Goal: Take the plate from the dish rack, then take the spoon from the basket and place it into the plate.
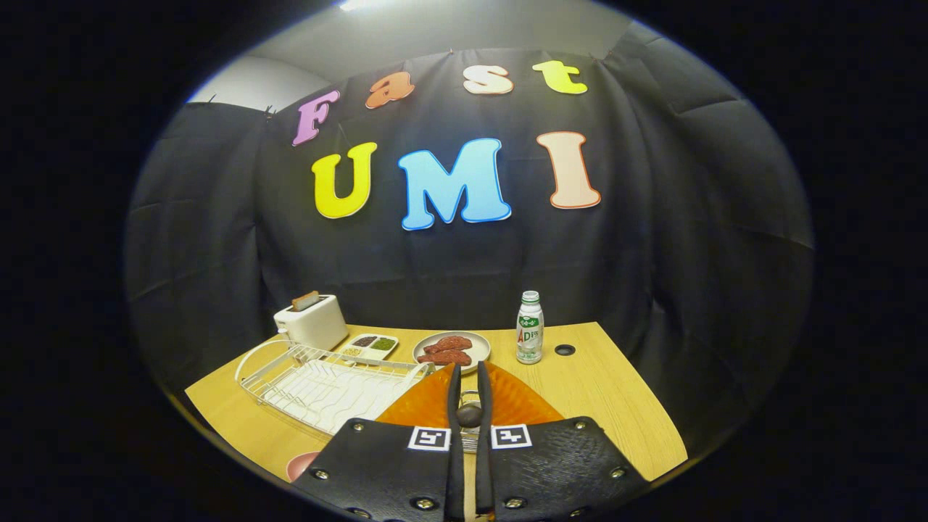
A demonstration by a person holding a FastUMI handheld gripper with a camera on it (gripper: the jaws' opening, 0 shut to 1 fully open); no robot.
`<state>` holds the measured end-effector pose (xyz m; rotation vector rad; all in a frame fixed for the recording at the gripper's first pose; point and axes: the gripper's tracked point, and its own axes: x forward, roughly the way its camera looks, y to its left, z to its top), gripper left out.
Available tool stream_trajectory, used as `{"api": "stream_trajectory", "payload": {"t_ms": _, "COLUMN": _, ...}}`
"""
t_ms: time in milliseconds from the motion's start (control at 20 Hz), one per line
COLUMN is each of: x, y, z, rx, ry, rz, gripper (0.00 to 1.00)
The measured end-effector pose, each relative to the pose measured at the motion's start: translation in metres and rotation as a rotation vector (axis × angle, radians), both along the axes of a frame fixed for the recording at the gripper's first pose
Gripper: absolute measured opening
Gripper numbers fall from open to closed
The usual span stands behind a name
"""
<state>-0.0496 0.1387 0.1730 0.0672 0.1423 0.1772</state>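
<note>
Gripper (469, 388): fingers nearly closed, clamping the dark rounded spoon handle (469, 414) | Spoon: lower centre, above orange ribbed plate (522, 402) | White wire dish rack (326, 384): lower left, on wooden table (609, 391).

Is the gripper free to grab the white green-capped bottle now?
Probably not: the gripper pinches a small dark rounded object above the orange ribbed basket; the white bottle stands beyond its fingers.

The gripper (469, 395), its jaws nearly closed, pinches a dark spoon handle (469, 414) above a ribbed orange plate (522, 402) on the wooden counter (609, 406), beside an empty white wire dish rack (326, 384).
</note>
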Motion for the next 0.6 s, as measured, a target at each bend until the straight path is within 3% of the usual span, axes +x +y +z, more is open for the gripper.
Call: {"api": "stream_trajectory", "payload": {"t_ms": 600, "x": -0.087, "y": 0.061, "z": -0.039, "rx": -0.034, "ry": 0.126, "rz": 0.154, "gripper": 0.06}}
